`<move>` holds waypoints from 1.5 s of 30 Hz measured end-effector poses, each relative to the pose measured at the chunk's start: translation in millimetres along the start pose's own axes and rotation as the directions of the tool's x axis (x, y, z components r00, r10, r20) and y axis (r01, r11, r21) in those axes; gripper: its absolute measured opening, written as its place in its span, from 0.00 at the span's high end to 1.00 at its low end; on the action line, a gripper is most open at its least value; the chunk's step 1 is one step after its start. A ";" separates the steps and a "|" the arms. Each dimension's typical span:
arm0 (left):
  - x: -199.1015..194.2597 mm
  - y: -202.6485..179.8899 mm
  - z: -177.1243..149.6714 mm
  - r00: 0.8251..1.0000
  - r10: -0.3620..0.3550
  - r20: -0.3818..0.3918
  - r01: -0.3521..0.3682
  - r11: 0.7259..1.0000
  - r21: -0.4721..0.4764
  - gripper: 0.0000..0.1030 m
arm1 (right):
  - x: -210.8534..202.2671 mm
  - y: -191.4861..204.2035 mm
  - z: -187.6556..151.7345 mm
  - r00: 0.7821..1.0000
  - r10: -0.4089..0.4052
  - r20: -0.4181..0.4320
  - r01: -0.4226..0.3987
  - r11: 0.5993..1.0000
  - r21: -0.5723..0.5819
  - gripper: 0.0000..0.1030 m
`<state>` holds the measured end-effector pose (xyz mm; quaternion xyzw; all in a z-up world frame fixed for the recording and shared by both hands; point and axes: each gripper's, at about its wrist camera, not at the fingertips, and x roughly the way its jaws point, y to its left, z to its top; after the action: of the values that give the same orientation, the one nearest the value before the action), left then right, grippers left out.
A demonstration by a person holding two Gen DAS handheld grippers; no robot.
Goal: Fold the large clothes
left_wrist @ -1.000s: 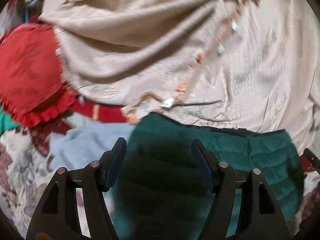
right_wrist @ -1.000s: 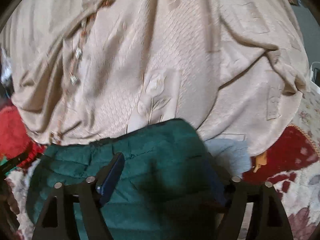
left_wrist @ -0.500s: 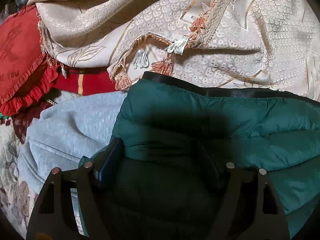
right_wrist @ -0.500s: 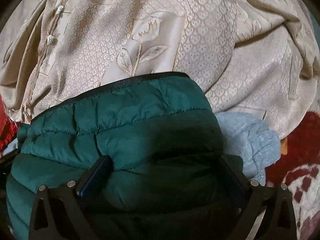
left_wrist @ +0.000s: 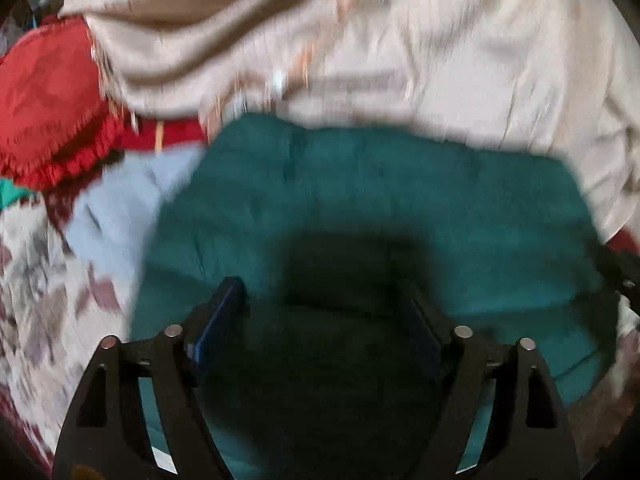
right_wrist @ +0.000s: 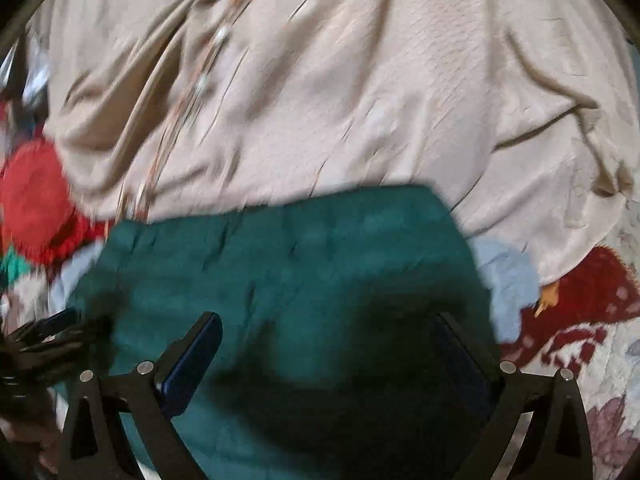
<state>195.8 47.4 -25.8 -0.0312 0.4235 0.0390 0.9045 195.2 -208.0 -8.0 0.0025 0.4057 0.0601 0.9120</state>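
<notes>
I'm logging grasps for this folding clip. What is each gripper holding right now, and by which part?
Nothing is held. The left gripper and right gripper both stand open over the green puffer jacket, their fingers wide apart, not pinching it.

Floral bedspread [left_wrist: 36,288], grey garment [left_wrist: 116,216], red frilled cushion [left_wrist: 44,96], beige cloth [left_wrist: 460,64] lying on it

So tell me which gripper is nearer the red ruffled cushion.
Left. The left gripper has the red ruffled cushion just beyond its left side; the right gripper sits farther across the green jacket.

light: dim, warm | blur: heavy motion | edges: fisheye-warped | shadow: bottom centre
</notes>
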 end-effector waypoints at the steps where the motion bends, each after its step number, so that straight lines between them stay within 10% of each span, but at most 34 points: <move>1: 0.5 -3.1 -6.7 0.999 0.015 0.034 -0.014 1.000 -0.005 0.18 | 20.3 1.6 -9.4 0.997 -0.006 -0.081 0.004 1.000 -0.029 0.00; 7: -0.7 4.9 -13.0 0.995 -0.009 0.102 0.017 0.997 -0.072 0.16 | 28.0 -6.6 -16.8 0.998 0.040 -0.047 -0.042 0.998 -0.044 0.00; 12: -15.7 -0.8 -1.1 0.999 -0.015 -0.046 0.014 1.000 -0.006 0.16 | 13.0 -6.7 -10.5 0.994 0.047 -0.095 -0.052 0.998 -0.044 0.00; 16: -58.8 16.2 -14.9 0.998 0.012 -0.065 -0.012 1.000 0.004 0.16 | -59.7 -13.3 -23.7 0.996 0.083 0.039 -0.087 0.989 0.122 0.00; 27: -181.4 8.5 -144.9 0.994 -0.018 -0.108 0.028 0.995 0.093 0.16 | -203.5 22.0 -158.4 0.995 -0.019 0.096 0.005 0.990 0.144 0.00; 45: -265.9 12.1 -167.2 0.997 -0.035 0.070 0.029 0.996 0.090 0.16 | -288.2 53.2 -183.5 0.980 -0.116 0.164 0.109 0.993 0.048 0.00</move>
<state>-102.8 32.8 71.3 0.0037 0.3917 0.0068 0.9201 -137.7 -195.4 85.0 0.0024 0.3286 0.0000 0.9445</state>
